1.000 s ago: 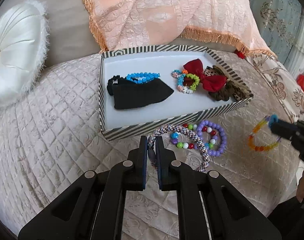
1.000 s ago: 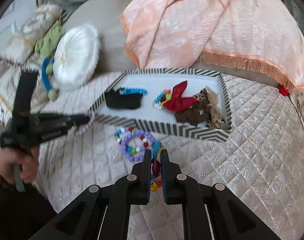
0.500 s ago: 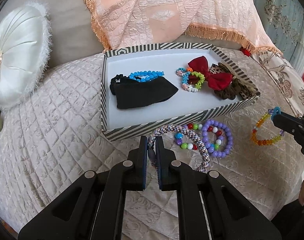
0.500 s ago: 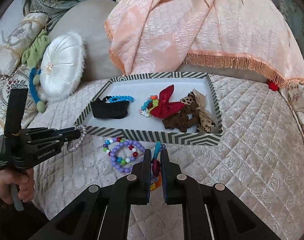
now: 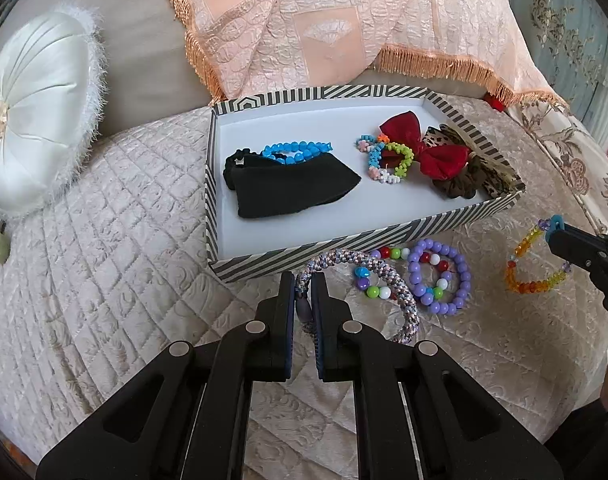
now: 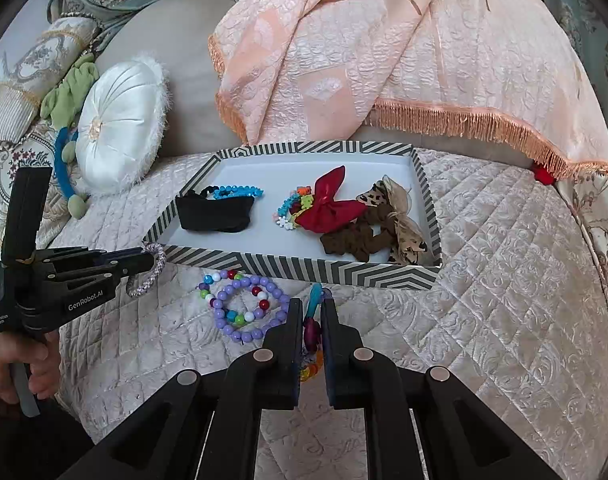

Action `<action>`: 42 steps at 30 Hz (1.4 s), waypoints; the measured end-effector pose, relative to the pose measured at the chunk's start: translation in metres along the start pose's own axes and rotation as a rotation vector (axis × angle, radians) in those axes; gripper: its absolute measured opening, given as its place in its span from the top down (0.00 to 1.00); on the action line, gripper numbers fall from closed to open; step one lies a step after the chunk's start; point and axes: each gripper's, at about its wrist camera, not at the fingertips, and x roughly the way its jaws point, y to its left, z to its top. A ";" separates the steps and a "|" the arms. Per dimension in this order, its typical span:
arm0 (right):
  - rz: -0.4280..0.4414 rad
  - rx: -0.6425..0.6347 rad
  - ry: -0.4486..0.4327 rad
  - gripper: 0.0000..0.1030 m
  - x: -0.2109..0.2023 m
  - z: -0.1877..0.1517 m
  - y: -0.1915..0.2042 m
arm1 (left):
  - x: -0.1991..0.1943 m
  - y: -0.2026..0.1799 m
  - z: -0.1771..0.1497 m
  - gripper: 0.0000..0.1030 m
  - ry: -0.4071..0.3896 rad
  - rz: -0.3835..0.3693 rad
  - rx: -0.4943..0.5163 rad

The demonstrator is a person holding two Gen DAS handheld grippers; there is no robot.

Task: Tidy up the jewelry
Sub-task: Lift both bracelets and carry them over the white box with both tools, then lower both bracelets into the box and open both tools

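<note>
While the left gripper (image 5: 302, 286) has its jaws drawn nearly together on the braided bangle (image 5: 387, 276), clamping the ring at its left side, the rest of the bangle curves out to the right over the quilt (image 5: 116, 264), just in front of the striped tray (image 5: 383, 236). Seen from the right wrist, that same gripper (image 6: 144, 262) shows from the side, in a hand (image 6: 28, 364), with the bangle (image 6: 150, 270) hanging from its tips against the tray's (image 6: 304, 270) near left corner.

The right gripper (image 6: 311, 308) is likewise closed to a narrow gap, gripping the amber bracelet (image 6: 312, 366); only a teal bead, a dark red bead and a few orange ones show between the fingers. From the left wrist the whole loop of this bracelet (image 5: 533, 276) is visible, dangling from the right gripper (image 5: 553, 232), well to the right of the tray; whether it touches the quilt cannot be told.

Between the two grippers, on the quilt, lie a purple bracelet (image 5: 439, 280) and a multicolour bead bracelet (image 5: 377, 276), overlapping, just beside the tray's front wall.

Inside the tray: a black pouch (image 5: 292, 188) with a blue bracelet (image 5: 296, 152) at its far edge, a flower bracelet (image 5: 383, 160), a red bow (image 5: 423, 152) and brown scrunchies (image 5: 467, 176) at the right end.

Behind stand a white cushion (image 5: 36, 112) and a peach throw (image 5: 343, 20); the green toy (image 6: 70, 92) beside the cushion shows clearly only from the right wrist
</note>
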 end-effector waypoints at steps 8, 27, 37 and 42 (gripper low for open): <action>0.000 -0.003 0.003 0.92 0.000 0.000 0.000 | 0.000 0.000 0.000 0.93 0.000 0.000 0.000; 0.017 0.028 -0.067 0.92 -0.008 0.020 -0.006 | -0.015 0.001 0.027 0.93 -0.046 -0.037 -0.025; 0.078 0.105 -0.114 0.92 0.027 0.083 -0.011 | 0.018 -0.002 0.108 0.93 -0.094 -0.065 -0.090; 0.119 0.145 -0.108 0.92 0.064 0.101 -0.015 | 0.069 0.000 0.120 0.94 -0.034 -0.074 -0.155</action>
